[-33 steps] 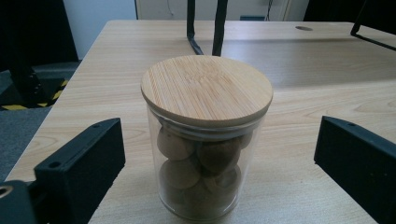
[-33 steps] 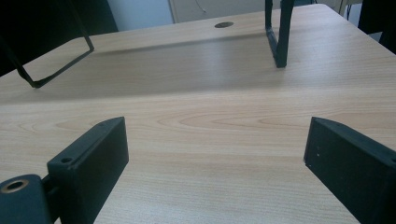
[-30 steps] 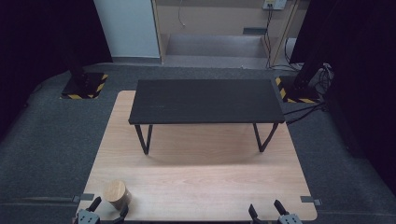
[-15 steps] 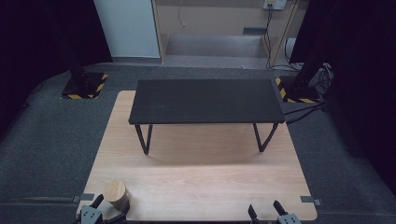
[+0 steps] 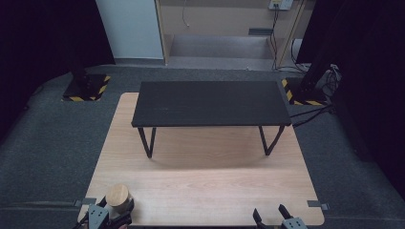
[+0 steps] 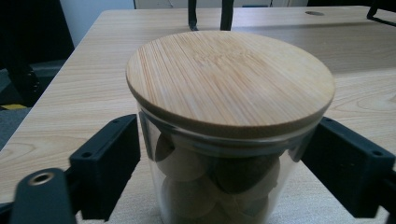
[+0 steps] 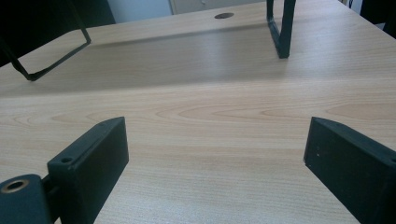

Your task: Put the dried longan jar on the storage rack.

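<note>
A glass jar [image 5: 117,196] with a round bamboo lid [image 6: 229,79] stands at the near left corner of the wooden tabletop [image 5: 205,186]. Round brown and tan pieces show through its glass [image 6: 187,163]. My left gripper [image 5: 116,206] is open, and its black jaws stand one on each side of the jar [image 6: 229,163], close to the glass; I cannot tell whether they touch it. My right gripper [image 5: 271,213] sits at the near right edge, open, with bare wood between its fingers [image 7: 215,158].
A low black bench [image 5: 210,102] on thin metal legs [image 7: 280,32] spans the far half of the tabletop. Grey carpet surrounds the table. Yellow-and-black striped stand bases [image 5: 88,88] sit on the floor at the back left and back right, with cables [image 5: 315,112] at the right.
My left gripper has moved forward until its jaws flank the jar. The right gripper has hardly moved.
</note>
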A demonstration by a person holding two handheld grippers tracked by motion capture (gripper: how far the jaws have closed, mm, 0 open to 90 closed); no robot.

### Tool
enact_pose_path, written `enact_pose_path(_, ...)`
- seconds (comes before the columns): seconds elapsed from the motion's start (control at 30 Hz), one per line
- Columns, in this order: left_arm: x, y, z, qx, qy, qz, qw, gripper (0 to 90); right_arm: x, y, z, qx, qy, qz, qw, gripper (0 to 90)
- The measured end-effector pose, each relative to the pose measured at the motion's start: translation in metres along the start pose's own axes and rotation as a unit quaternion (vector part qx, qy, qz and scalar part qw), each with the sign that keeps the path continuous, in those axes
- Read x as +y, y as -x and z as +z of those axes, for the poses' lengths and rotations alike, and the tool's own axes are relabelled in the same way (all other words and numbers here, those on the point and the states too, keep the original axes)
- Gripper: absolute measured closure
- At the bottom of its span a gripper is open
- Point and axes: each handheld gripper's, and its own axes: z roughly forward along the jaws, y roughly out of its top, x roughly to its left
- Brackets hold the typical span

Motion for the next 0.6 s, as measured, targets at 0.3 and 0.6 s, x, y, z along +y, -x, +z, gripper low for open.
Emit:
enact_pose_path(0.3,0.0,0.0,-0.001,0.002,0.001,0.006,1.0,24.2,0.0,-0.001,0.002,0.001,-0.002,-0.001,1.0,6.9)
enact_pose_path(0.6,0.016,-0.004,-0.004,-0.018,-0.008,-0.003,0.9998,24.4,0.002,-0.001,0.001,0.002,0.002,-0.002,1.0,6.9)
